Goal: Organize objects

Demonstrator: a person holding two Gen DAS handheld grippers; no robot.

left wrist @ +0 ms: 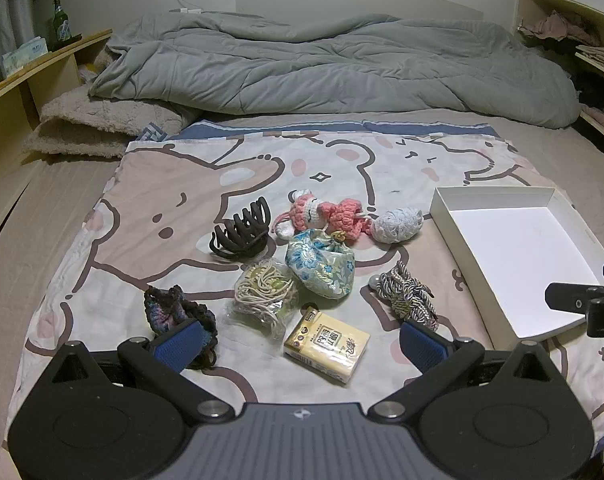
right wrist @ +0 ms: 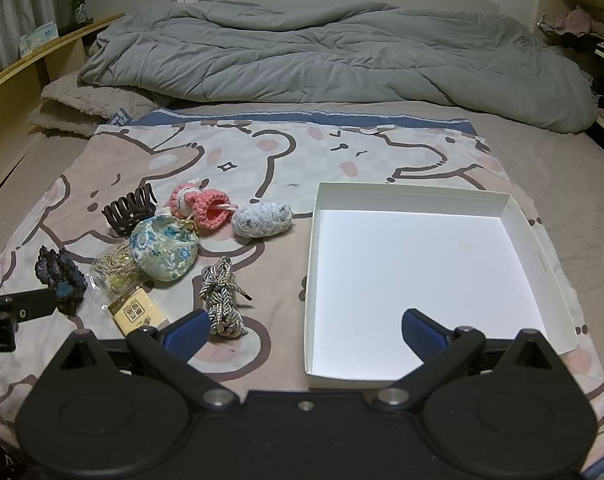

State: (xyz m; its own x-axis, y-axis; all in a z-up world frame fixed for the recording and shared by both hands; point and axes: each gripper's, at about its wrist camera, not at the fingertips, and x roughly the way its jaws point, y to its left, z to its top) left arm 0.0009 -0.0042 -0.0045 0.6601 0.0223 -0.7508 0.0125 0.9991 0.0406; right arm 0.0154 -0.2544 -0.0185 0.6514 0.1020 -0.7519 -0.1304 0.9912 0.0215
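Left hand-held gripper (left wrist: 297, 342): released; drop onto tissue pack (left wrist: 326, 345) directly between your fingers.
Right hand-held gripper (right wrist: 304, 330): released, box (right wrist: 514, 216) ahead.

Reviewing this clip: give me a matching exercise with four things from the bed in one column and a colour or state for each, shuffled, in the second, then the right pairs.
Things:
1. hair claw clip
2. crochet doll
3. white box
4. tissue pack

Descriptions:
A. holds nothing
B. pink and white yarn
C. yellow wrapper with printed characters
D. dark brown, teeth pointing up

Pairs: 1-D, 2-B, 3-A, 4-C
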